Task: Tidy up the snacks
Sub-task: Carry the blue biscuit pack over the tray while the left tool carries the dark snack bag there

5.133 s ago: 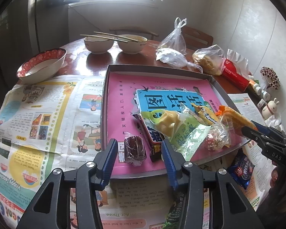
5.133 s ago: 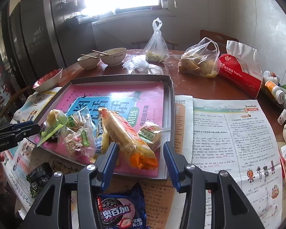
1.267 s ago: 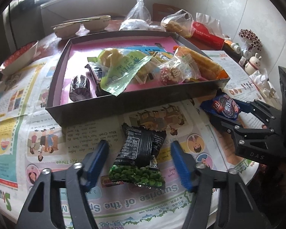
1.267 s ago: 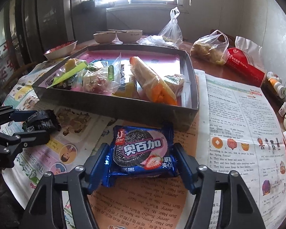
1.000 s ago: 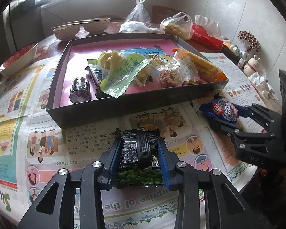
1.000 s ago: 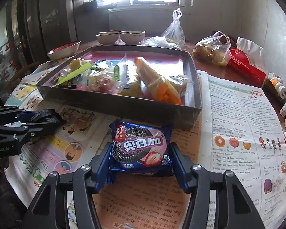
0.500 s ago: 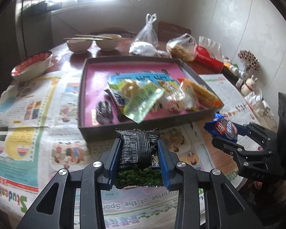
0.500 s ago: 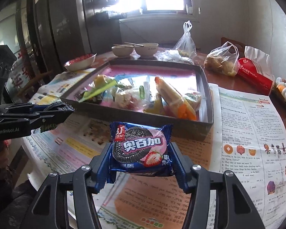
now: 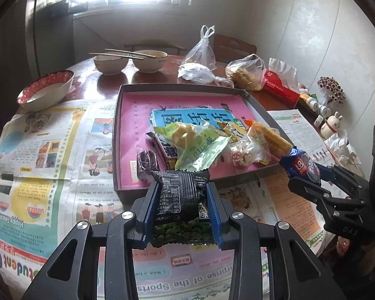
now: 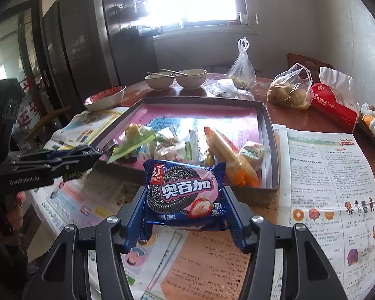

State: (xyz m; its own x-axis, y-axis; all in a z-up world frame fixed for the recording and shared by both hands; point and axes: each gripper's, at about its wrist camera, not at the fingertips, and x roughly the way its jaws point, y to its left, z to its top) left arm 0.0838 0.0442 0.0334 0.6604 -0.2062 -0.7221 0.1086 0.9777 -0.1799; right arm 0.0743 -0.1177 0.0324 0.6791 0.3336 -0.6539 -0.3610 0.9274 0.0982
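Now, by labels:

Left tool (image 9: 182,210): clamped on the black pea packet (image 9: 181,200), blue pads pressing both side edges; packet carried clear of the newspaper (image 9: 50,150).

Right tool (image 10: 185,210): closed across the wider blue cookie pack (image 10: 183,195), pads on its two short ends (strawberry print facing up); pack lifted off the desk (image 10: 310,122).

Tray (image 9: 117,150): dark, shallow, pink-lined, directly at 12 o'clock from both tools; near wall just beyond each packet.

Tray contents: heap of wrappers toward the near half, green bag (image 9: 200,150) in the middle, long orange pack (image 9: 270,140) at the right side, small dark sweet (image 9: 147,161) at the left; far half pink and bare.

Key relation: pea packet's long axis running 6 to 12, straight toward the tray's near-left corner; cookie pack's long axis running 9 to 3, parallel to the near wall.

Nearer hand: judged about even, left tool facing the tray's left part, right tool facing its right part; right tool visible at 3 o'clock in the left view.

Next move, as a guess: forward over the near wall, then release onto a free patch.

Risk: landing on the heap and sliding.
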